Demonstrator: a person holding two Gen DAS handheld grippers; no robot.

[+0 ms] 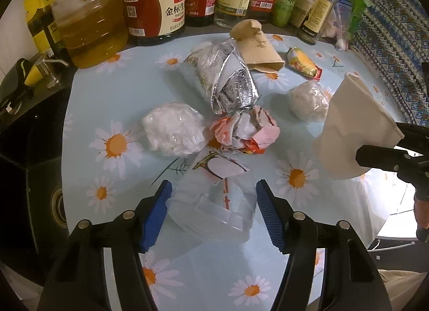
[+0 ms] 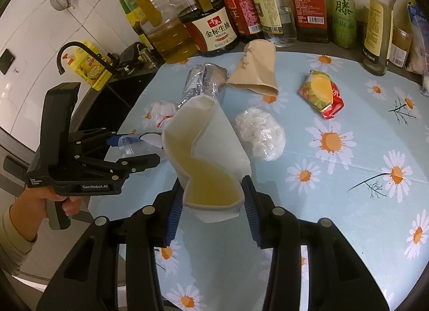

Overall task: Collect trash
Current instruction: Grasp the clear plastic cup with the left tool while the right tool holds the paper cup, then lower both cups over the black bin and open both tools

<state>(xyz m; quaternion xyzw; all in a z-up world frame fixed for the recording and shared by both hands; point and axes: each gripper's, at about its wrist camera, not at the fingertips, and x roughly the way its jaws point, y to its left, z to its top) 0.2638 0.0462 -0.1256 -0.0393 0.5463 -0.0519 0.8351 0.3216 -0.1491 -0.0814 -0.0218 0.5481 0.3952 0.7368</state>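
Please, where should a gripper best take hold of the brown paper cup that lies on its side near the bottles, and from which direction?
Grip the brown paper cup across its flattened body, near the open mouth that faces the camera. Come from above with one finger on each long side. It lies flat on the tablecloth, and the foil wrapper crowds its left side.

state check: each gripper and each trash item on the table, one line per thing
left gripper: open around clear plastic cup
right gripper: shut on white paper cup
white paper cup: crushed, lifted
clear plastic cup: lying on its side
brown paper cup: tipped over, flattened
foil container: crumpled
snack wrapper: crumpled
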